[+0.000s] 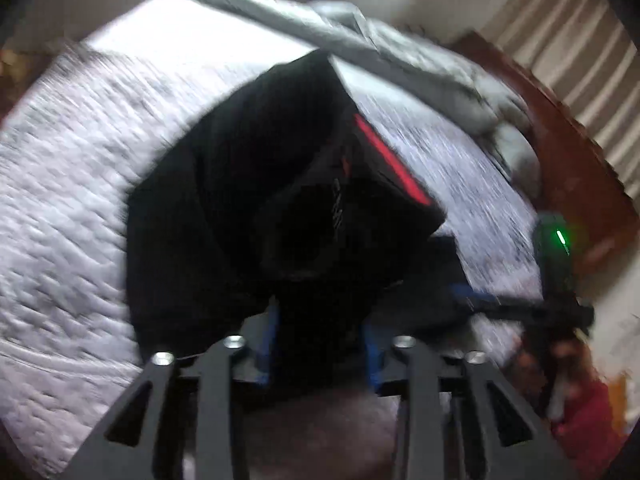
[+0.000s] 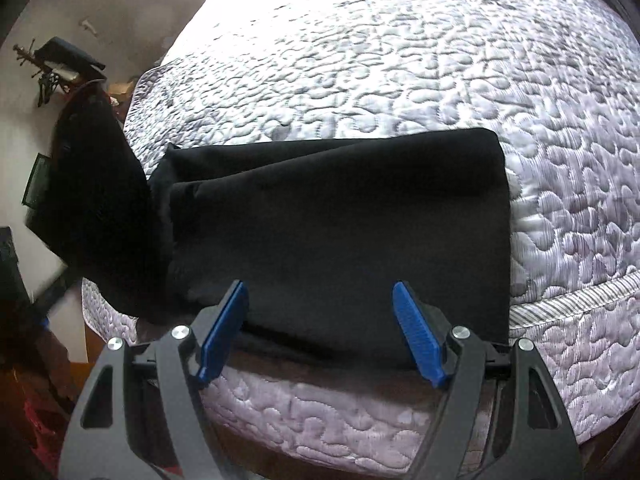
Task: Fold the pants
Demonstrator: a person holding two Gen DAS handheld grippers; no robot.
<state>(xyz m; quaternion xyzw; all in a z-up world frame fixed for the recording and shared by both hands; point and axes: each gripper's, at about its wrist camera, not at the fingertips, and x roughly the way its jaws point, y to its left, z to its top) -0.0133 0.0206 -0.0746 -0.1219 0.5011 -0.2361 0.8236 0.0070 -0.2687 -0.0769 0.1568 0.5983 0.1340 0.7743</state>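
The black pants (image 2: pixel 340 220) lie on the quilted bed, their folded part flat near the front edge. In the left wrist view the pants (image 1: pixel 248 184) hang bunched from my left gripper (image 1: pixel 320 344), which is shut on the cloth and holds it above the bed; a red stripe (image 1: pixel 390 160) shows on them. The image is blurred by motion. My right gripper (image 2: pixel 320 320) is open, its blue pads (image 2: pixel 222 332) apart over the near edge of the folded pants, holding nothing. It also shows at the right of the left wrist view (image 1: pixel 556 272).
The pale quilted bedspread (image 2: pixel 400 60) covers the bed. A grey blanket (image 1: pixel 360 40) lies bunched at the far side by a wooden headboard (image 1: pixel 560 140). A dark chair and clutter (image 2: pixel 60 140) stand left of the bed.
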